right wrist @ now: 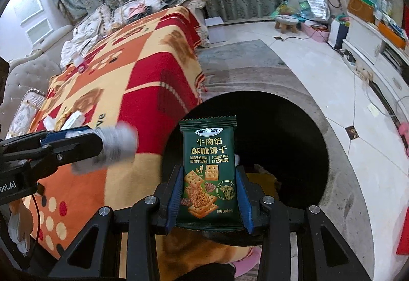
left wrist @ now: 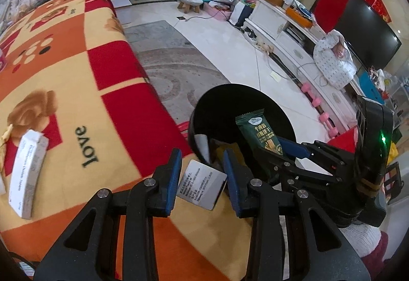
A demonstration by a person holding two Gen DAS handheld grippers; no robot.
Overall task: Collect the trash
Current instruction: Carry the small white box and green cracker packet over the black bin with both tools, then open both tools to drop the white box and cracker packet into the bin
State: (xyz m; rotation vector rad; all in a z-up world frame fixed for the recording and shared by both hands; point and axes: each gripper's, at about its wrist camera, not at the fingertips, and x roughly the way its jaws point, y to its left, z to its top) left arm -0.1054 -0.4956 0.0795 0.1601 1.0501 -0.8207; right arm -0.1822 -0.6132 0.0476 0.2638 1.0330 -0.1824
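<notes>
My right gripper (right wrist: pixel 208 173) is shut on a dark green biscuit packet (right wrist: pixel 209 168) and holds it upright over the mouth of the black trash bin (right wrist: pixel 301 132). The packet (left wrist: pixel 258 132) and bin (left wrist: pixel 278 107) also show in the left wrist view, with the right gripper (left wrist: pixel 294 150) reaching in from the right. My left gripper (left wrist: pixel 202 163) is open at the blanket's edge beside the bin, and a small white printed box (left wrist: pixel 202 185) shows between its fingers, blurred white in the right wrist view (right wrist: pixel 117 145). Yellow trash lies in the bin (right wrist: pixel 260 176).
A long white carton (left wrist: pixel 28 176) lies on the orange, red and yellow blanket (left wrist: pixel 84 91) at the left. A grey rug (left wrist: pixel 163 63) and white tiled floor lie beyond. A white TV cabinet (left wrist: pixel 288 35), pink dumbbells (left wrist: pixel 319 107) and a small stool (left wrist: pixel 190 2) stand to the right.
</notes>
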